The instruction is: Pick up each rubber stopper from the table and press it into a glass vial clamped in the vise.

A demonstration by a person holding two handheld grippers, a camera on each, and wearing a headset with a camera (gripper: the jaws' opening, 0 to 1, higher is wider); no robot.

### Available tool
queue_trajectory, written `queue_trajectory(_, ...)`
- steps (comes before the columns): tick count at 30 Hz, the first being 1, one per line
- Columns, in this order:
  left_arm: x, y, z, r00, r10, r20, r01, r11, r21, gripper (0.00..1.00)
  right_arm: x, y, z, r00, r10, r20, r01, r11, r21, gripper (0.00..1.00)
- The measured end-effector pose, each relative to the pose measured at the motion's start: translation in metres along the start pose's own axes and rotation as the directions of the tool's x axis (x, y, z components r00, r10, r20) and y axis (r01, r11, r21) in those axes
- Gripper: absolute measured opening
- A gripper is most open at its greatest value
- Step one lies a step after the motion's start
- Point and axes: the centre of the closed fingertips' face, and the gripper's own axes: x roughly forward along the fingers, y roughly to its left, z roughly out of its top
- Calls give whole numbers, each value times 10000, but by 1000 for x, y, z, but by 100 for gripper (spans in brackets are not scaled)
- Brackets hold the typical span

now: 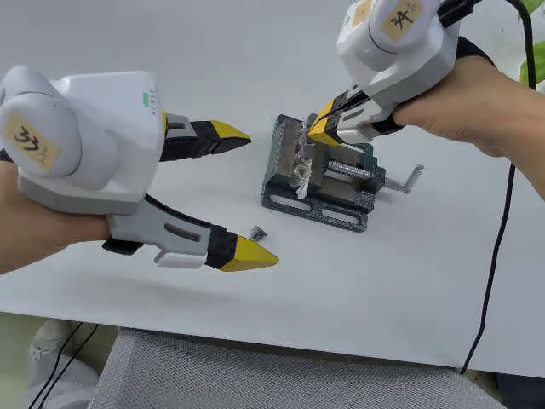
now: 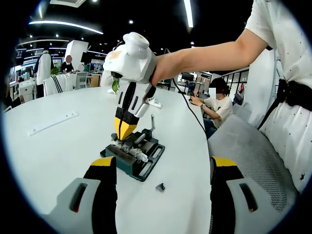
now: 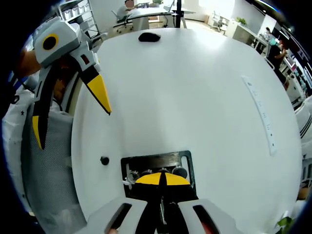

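Right tool [image 1: 322, 129]: jaws pressed together, yellow tips meeting on a thin seam. Nothing can be made out between them. The tips point down onto the top of the vise [image 1: 289, 200], at its clamping end. In the right gripper view, the joined tips of the right tool [image 3: 162, 179] sit directly over the vise [image 3: 156, 161]. The left gripper view shows the right tool [image 2: 123, 131] standing steeply above the vise [image 2: 141, 158].

Glass vial [image 1: 301, 176]: a small clear piece clamped between the vise jaws, just below the right tool's tips. Whether its mouth is plugged cannot be told.

Vise: dark grey-green body with slotted base, flat on the white desk [image 1: 426, 281]. Its screw handle [image 1: 413, 177] points away from the left tool.

Left tool [image 1: 261, 196]: jaws spread wide, holding nothing, aimed at the vise and well apart from it. It is also seen spread in its own view [image 2: 162, 163] and in the right gripper view [image 3: 70, 122].

Rubber stopper [image 1: 258, 232]: small, dark grey, short and stubby. It lies loose on bare desk just beyond the left tool's lower tip, between that tip and the vise, touching neither. It is also seen in the left gripper view [image 2: 160, 186] and the right gripper view [image 3: 104, 160].
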Motion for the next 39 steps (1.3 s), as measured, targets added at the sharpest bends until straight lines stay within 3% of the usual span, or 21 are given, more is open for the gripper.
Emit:
queue_trajectory(7, -2, 0, 3, 9999, 92, -88, -92, 9999, 108, 78, -9, 0, -2, 9990, -187, 417, 178, 9996, 237, 0)
queue_trajectory(19, -3, 0, 8, 9995, 187, -269, -177, 9991, 374, 82, -36, 0, 2, 9863, -528, 1561, 384, 9948, 941, 0)
queue_trajectory(26, -9, 4, 13, 9987, 383, -325, -368, 9983, 455, 87, -48, 7, -4, 9736, -715, 2166, 407, 9888, 1434, 1)
queue_trajectory(37, -19, 8, 17, 9965, 640, -532, -600, 9955, 732, 96, -69, 20, -17, 9509, -1107, 2890, 551, 9794, 1941, 20)
queue_trajectory(39, -20, 7, 18, 9963, 655, -549, -613, 9953, 751, 98, -71, 22, -19, 9432, -1158, 3114, 514, 9768, 2077, 21)
